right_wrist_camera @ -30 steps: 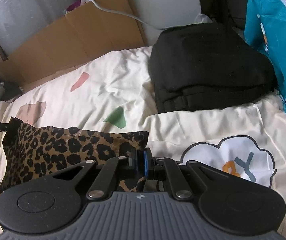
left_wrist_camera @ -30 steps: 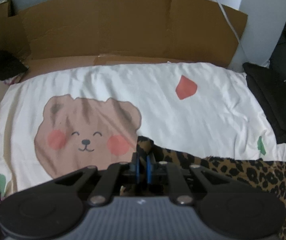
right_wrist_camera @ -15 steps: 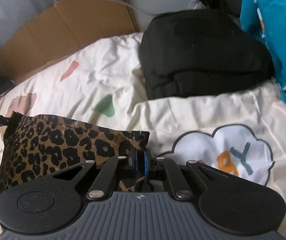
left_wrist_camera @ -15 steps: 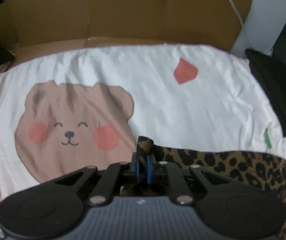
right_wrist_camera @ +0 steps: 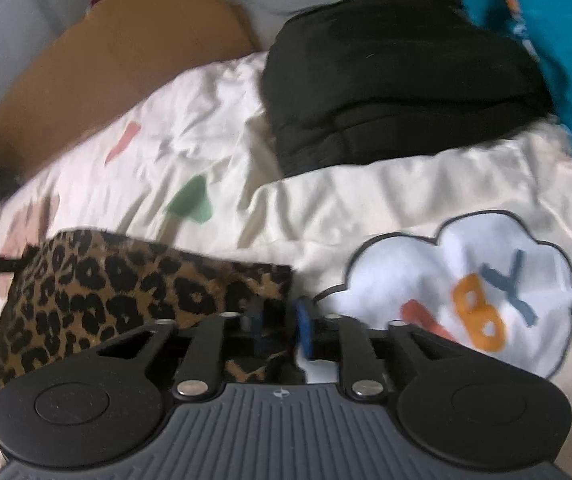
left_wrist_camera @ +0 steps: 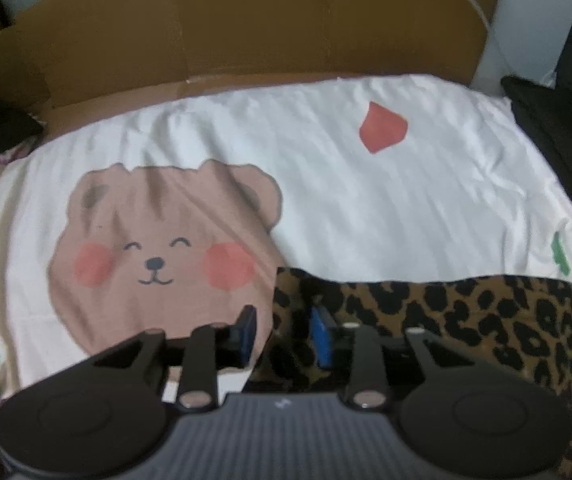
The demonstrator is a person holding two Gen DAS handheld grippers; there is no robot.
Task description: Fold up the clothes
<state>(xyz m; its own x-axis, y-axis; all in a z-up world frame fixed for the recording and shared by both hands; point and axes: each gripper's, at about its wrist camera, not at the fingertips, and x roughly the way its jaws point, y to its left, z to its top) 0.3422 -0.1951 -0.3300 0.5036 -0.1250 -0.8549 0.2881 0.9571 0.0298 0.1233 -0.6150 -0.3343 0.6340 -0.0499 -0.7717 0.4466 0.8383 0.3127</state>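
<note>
A leopard-print garment (left_wrist_camera: 466, 320) lies folded on a white bedsheet (left_wrist_camera: 245, 128) printed with a bear face. In the left wrist view my left gripper (left_wrist_camera: 283, 334) is open, its blue pads apart on either side of the garment's left corner. In the right wrist view the same garment (right_wrist_camera: 125, 288) stretches to the left, and my right gripper (right_wrist_camera: 279, 328) is open around its right corner. The cloth rests on the bed and neither gripper clamps it.
A brown cardboard sheet (left_wrist_camera: 245, 20) stands behind the bed. A folded black garment (right_wrist_camera: 398, 92) lies at the right, with a teal cloth (right_wrist_camera: 534, 40) beyond it. A cloud print with letters (right_wrist_camera: 462, 296) marks the sheet near my right gripper.
Both grippers were shut on the leopard garment's corners and have now opened, letting it go. The garment has come down onto the sheet.
</note>
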